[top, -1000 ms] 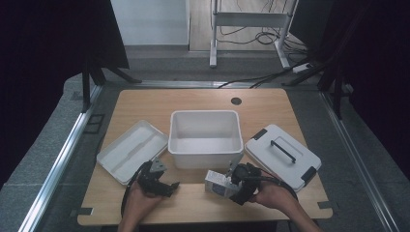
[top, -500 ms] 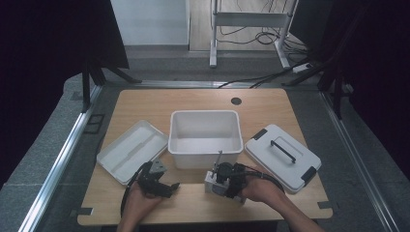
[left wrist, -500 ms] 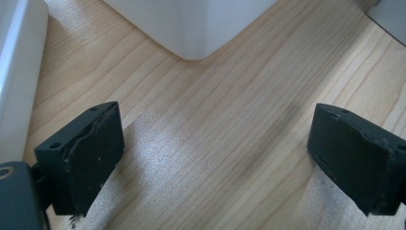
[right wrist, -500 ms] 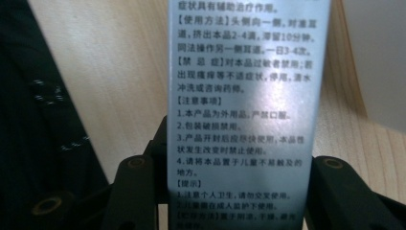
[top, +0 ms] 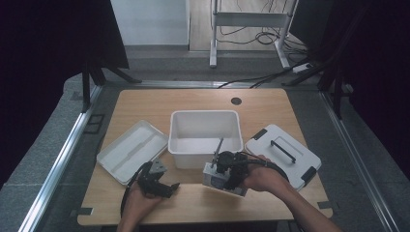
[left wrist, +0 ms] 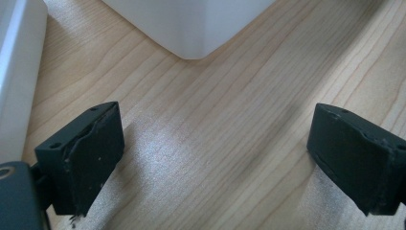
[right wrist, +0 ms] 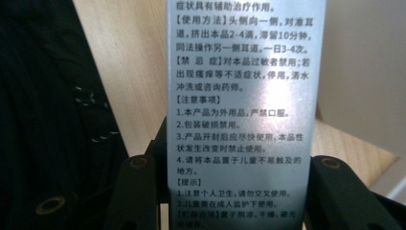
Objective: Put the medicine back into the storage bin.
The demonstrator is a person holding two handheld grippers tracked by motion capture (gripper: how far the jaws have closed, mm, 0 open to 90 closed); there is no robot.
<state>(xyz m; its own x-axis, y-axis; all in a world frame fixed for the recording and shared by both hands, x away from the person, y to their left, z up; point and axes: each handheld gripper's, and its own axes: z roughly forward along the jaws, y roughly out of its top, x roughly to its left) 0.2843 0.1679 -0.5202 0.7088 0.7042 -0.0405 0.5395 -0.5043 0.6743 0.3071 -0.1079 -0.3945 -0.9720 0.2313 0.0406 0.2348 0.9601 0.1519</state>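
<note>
The right gripper (top: 218, 163) sits in the lower middle of the high view, just in front of the white bin (top: 205, 122), clamped on a thin silver box (right wrist: 242, 110) printed with small black text. In the right gripper view the box stands up the centre of the frame with a black jaw pressing it from each side near the bottom edge, so the grip is low on the pack and most of its length sticks out ahead. From above, only its thin edge (top: 218, 146) shows, pointing up toward the near wall of the bin; held end-first like this, it looks ready to go over the rim and down inside.

The left gripper (top: 167, 186) rests at the lower left of the high view, on the table (top: 145, 104) below the flat white lid (top: 131, 150). In the left gripper view its jaws stand wide apart at the lower corners with bare wood between them, holding nothing, and a corner of the bin shows at the top centre. It seems parked out of the way

A latched white case with a handle (top: 283, 155) lies at the right, shut and untouched
</note>
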